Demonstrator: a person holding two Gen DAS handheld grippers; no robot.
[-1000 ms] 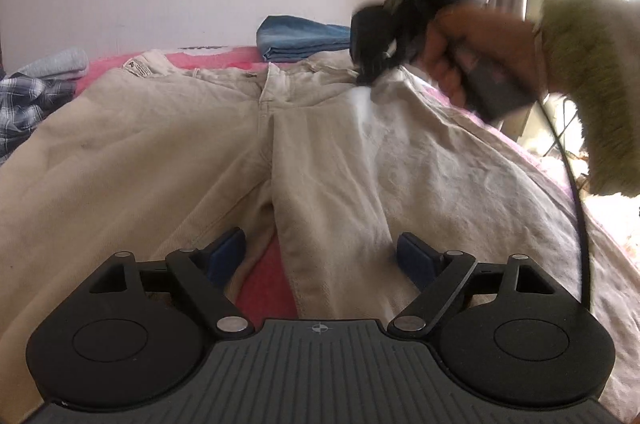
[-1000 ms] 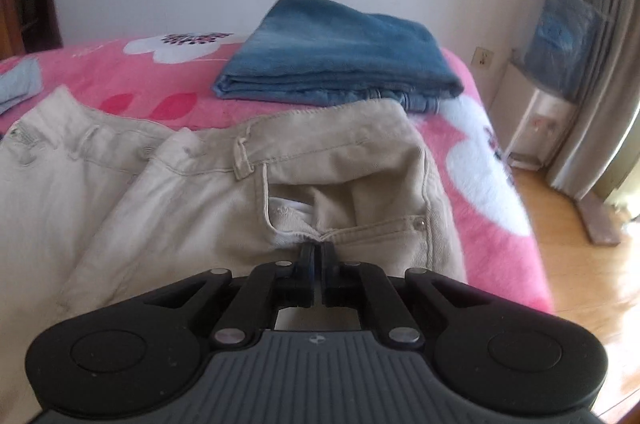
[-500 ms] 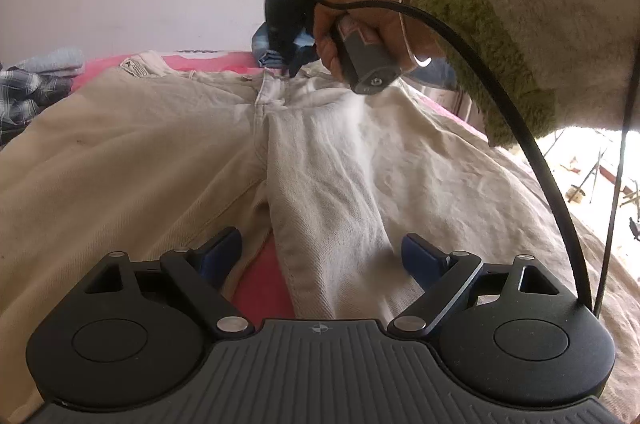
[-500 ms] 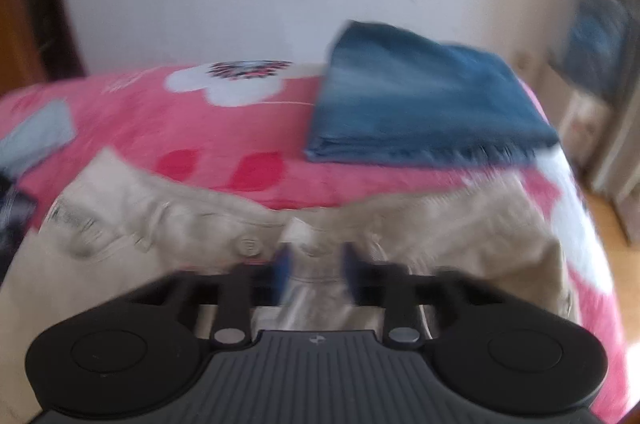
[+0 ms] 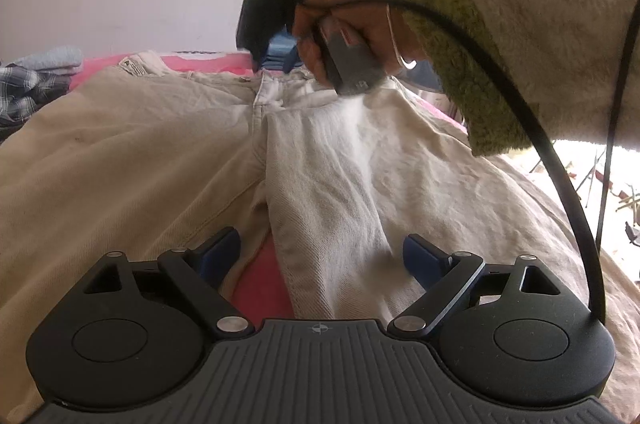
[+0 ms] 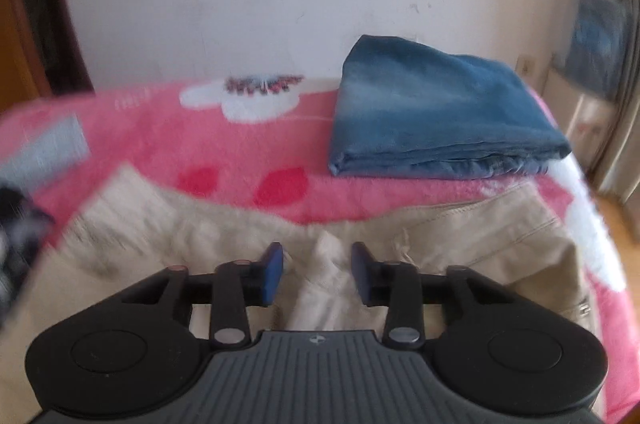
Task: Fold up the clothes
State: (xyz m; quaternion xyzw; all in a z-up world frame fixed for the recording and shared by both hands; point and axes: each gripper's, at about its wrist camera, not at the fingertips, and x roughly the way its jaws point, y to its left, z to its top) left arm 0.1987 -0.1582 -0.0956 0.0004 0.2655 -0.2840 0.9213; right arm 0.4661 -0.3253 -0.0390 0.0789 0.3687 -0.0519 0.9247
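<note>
Left gripper [image 5: 320,256] is hovering low over the crotch of the beige trousers [image 5: 160,160], fingers [image 5: 222,252] spread wide apart, holding nothing; likely staged there to pin or catch a leg for a fold. The trousers are lying spread front-up across the bed [image 6: 240,160], legs splayed toward the near edge with pink blanket showing in the gap between them, waistband toward the far edge by the wall.

Right gripper [image 6: 318,274] is hanging just above the waistband near the fly, its fingers [image 6: 272,274] parted with cloth showing between them, not clamped; the view is motion-blurred, so whether it touches the cloth is unclear. In the left view a hand [image 5: 352,36] in a fuzzy sleeve [image 5: 512,36] is carrying it.

Room: the right edge of the bed is running close along the trousers' right hip, floor beyond. Folded blue jeans [image 6: 436,128] are sitting at the far right corner, just beyond the waistband. Plaid cloth [image 5: 28,92] is bunching at the far left edge.
</note>
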